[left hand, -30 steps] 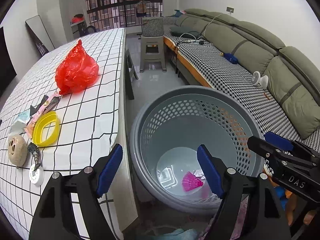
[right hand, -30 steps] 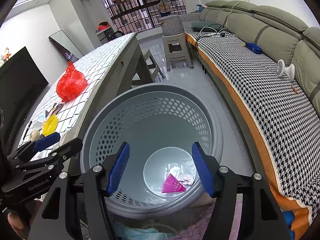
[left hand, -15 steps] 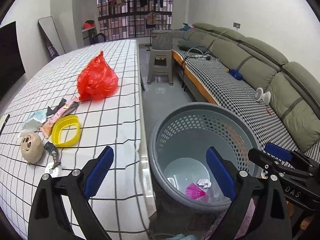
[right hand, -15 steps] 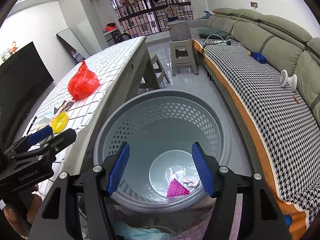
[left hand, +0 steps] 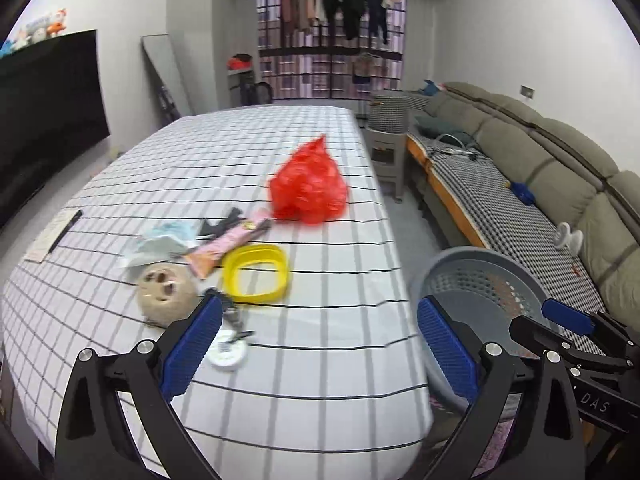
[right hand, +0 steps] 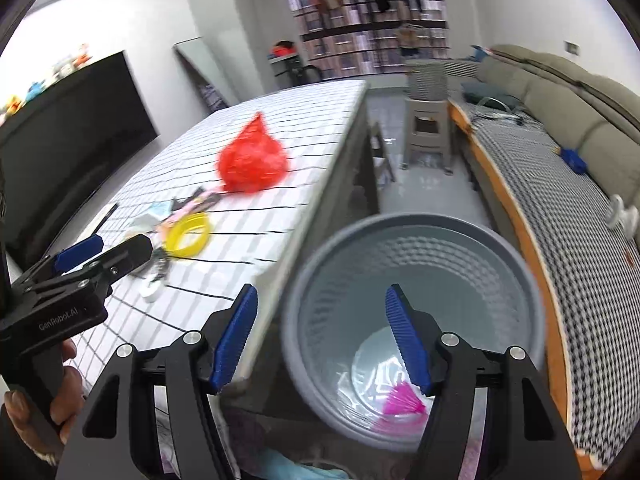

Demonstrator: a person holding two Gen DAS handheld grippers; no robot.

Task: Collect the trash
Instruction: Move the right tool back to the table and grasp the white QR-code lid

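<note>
A grey perforated basket (right hand: 412, 280) stands on the floor beside the table, with a pink shuttlecock (right hand: 400, 398) at its bottom; it also shows in the left wrist view (left hand: 480, 280). On the checked tablecloth (left hand: 320, 360) lie a red plastic bag (left hand: 308, 188), a yellow ring (left hand: 256, 274), a pink wrapper (left hand: 224, 246), crumpled pale paper (left hand: 160, 242), a round beige toy face (left hand: 164, 290) and a small white disc (left hand: 228, 354). My left gripper (left hand: 316, 344) is open and empty above the table's near edge. My right gripper (right hand: 324, 336) is open and empty over the basket's left rim.
A long grey sofa (left hand: 540, 168) with a houndstooth cover runs along the right wall. A grey stool (left hand: 386, 148) stands beyond the table's far corner. A black TV (left hand: 44, 120) is on the left. A black pen on paper (left hand: 64, 230) lies at the table's left.
Both grippers have risen and swung left, away from the basket's inside toward the table. The left wrist view now centres on the table's items. Both stayed open and empty.
</note>
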